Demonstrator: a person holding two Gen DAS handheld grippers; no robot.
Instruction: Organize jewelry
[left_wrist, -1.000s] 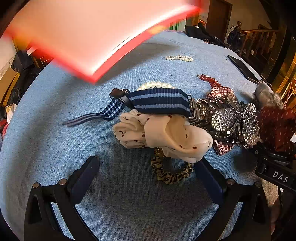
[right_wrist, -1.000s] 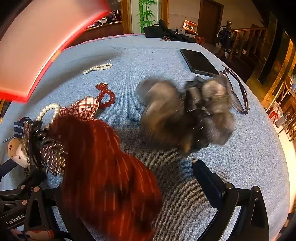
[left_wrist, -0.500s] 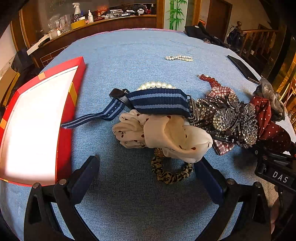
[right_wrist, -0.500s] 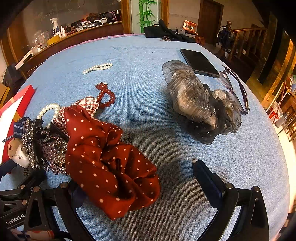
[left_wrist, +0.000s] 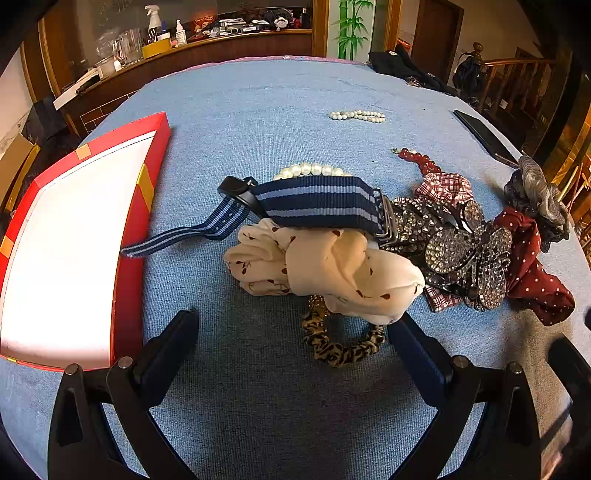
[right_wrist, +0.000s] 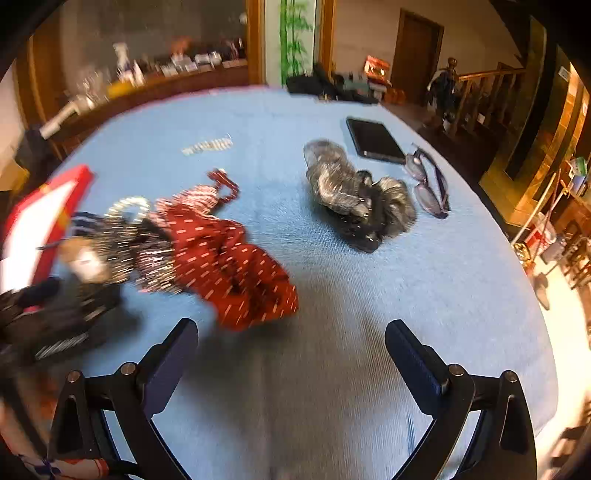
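Note:
A heap of accessories lies on the blue cloth: a navy striped strap (left_wrist: 317, 201), a cream scrunchie (left_wrist: 325, 269), a leopard scrunchie (left_wrist: 343, 350), a rhinestone clip (left_wrist: 454, 251), a pearl bracelet (left_wrist: 314, 170), a red bead bracelet (left_wrist: 421, 160) and a red dotted scrunchie (left_wrist: 532, 273) (right_wrist: 229, 258). A red box with a white inside (left_wrist: 70, 243) lies at the left. My left gripper (left_wrist: 291, 350) is open, just before the leopard scrunchie. My right gripper (right_wrist: 291, 354) is open and empty, near the red scrunchie. A grey scrunchie (right_wrist: 354, 195) lies farther off.
A white bead bracelet (left_wrist: 356, 115) lies far out on the table. A black tablet (right_wrist: 373, 140) and glasses (right_wrist: 428, 184) lie at the right. A dark garment (left_wrist: 402, 68) lies at the far edge. A wooden counter and a stair rail stand beyond.
The red box came down from the air and now lies at the left. The two scrunchies settled on the cloth. My right gripper has pulled back and up; its view is blurred.

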